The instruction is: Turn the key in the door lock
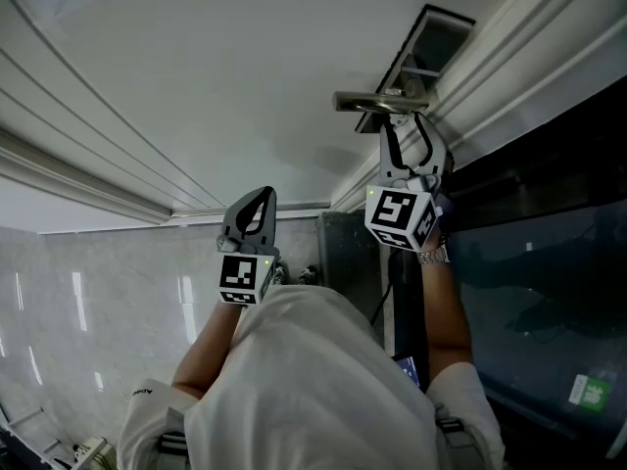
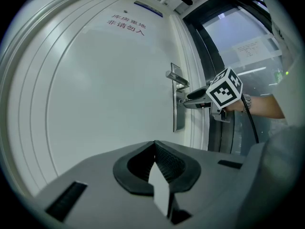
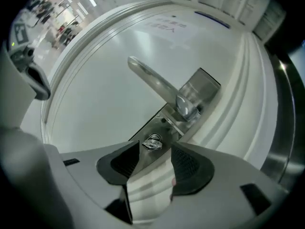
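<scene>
In the right gripper view, a small silver key (image 3: 152, 142) sits in the steel lock plate (image 3: 167, 117) of a white door, below the lever handle (image 3: 153, 79). My right gripper (image 3: 155, 150) is open. Its pads stand on either side of the key without touching it. The head view shows the same gripper (image 1: 409, 130) held up at the handle (image 1: 377, 101). My left gripper (image 1: 257, 206) hangs further left, away from the lock. In its own view it (image 2: 154, 147) is shut on nothing, and the right gripper (image 2: 190, 99) shows at the plate (image 2: 179, 120).
Dark glass panels (image 1: 534, 262) run along the right of the white door frame (image 1: 509, 57). A notice in red characters (image 2: 126, 24) is high on the door. A black cable (image 2: 251, 125) hangs from the right wrist. Pale marble (image 1: 78, 292) lies at lower left.
</scene>
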Demonstrator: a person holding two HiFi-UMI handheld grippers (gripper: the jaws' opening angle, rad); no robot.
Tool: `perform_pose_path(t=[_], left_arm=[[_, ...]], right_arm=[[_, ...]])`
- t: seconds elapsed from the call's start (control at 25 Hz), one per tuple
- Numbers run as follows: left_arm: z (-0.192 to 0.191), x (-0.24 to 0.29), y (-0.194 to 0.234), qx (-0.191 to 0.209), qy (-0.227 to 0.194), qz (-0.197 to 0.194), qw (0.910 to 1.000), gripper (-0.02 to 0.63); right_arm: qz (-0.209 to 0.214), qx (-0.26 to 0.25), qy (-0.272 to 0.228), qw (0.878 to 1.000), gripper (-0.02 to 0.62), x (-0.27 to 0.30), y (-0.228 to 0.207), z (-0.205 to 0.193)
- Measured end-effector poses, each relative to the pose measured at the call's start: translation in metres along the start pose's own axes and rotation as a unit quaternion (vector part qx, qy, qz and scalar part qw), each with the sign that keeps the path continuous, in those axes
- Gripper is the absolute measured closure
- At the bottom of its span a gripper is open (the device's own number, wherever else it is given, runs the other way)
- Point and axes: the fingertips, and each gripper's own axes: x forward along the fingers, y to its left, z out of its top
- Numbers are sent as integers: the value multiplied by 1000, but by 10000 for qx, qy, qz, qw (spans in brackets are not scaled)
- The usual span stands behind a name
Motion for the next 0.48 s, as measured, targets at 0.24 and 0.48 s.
perform_pose_path(t=[0.24,0.48], left_arm=[[0,0,2,3,-1,33,10000,598],[1,2,0,10,-10,25,10000,598]], right_arm=[[4,-1805,83,9835,411,6,4,0],[198,-2691,60,9629,413,7,19,5]])
